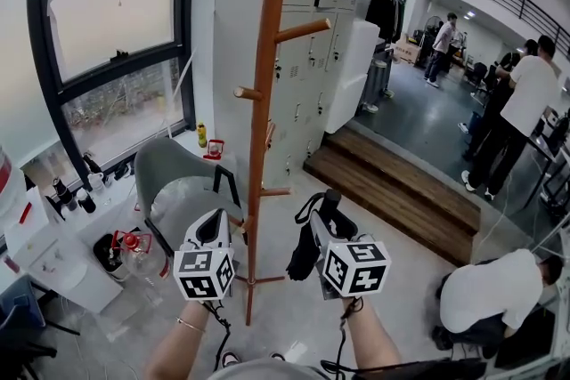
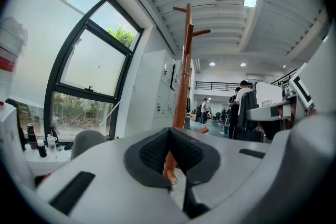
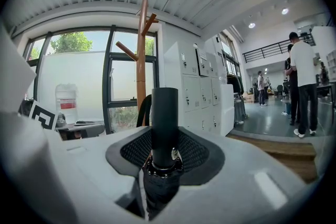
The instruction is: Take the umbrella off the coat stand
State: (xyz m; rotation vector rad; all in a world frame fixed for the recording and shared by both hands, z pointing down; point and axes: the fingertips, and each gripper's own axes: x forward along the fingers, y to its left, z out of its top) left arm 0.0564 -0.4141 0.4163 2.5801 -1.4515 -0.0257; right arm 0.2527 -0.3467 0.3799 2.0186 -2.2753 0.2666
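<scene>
The wooden coat stand [image 1: 267, 58] rises in front of me, several pegs jutting from its pole. My left gripper [image 1: 230, 227] is at the pole's lower part. In the left gripper view the pads [image 2: 152, 152] close round a short peg [image 2: 170, 170] of the stand [image 2: 184, 71]. My right gripper [image 1: 322, 216] is shut on a black folded umbrella [image 1: 305, 252], held to the right of the pole and apart from it. Its round handle [image 3: 164, 113] stands up between the pads [image 3: 197, 152], its canopy hanging below. The stand [image 3: 142, 60] shows behind it to the left.
A grey chair [image 1: 178, 182] stands left of the pole, near a low white table [image 1: 53, 267] with bottles. Lockers [image 1: 312, 13] are behind the stand. A wooden step [image 1: 401, 191] runs to the right. Several people stand far right; one person [image 1: 499, 289] crouches near my right arm.
</scene>
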